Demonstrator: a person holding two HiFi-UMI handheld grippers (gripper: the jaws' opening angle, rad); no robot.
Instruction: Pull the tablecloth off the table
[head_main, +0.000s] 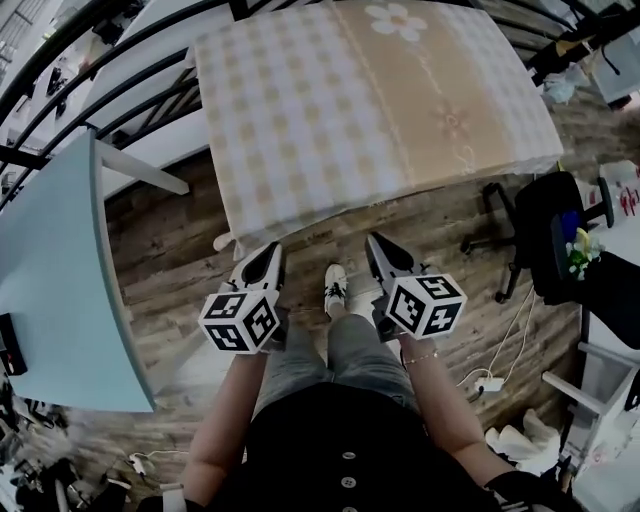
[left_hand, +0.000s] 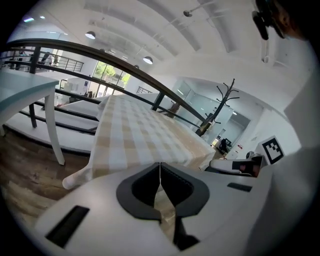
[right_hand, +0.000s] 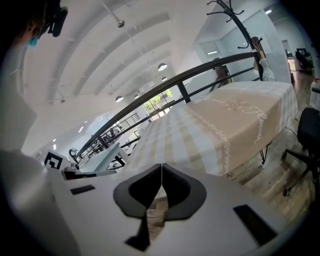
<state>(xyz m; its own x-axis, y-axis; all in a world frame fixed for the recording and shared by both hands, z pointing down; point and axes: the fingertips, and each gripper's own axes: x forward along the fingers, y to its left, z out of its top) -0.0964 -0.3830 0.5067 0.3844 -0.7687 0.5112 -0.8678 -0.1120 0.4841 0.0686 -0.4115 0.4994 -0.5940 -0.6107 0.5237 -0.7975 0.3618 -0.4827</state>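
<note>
Broadly, the checked tablecloth drapes the whole surface, its near hem hanging above open wooden floor. A pale blue table flanks the left and a black office chair the right. The left hand-held gripper and the right hand-held gripper are both clenched and empty, just short of that hem.

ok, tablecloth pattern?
The tablecloth: beige-and-white checks, plus a beige band with white flowers; clearest in head view.

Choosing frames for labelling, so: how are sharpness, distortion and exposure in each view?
Head view: evenly lit, tablecloth pattern fairly sharp, edges curved by the lens. Left gripper view: heavy fisheye bends the railing, corners black, windows overbright. Right gripper view: same dark vignette, ceiling lamp glares, tablecloth readable.
</note>
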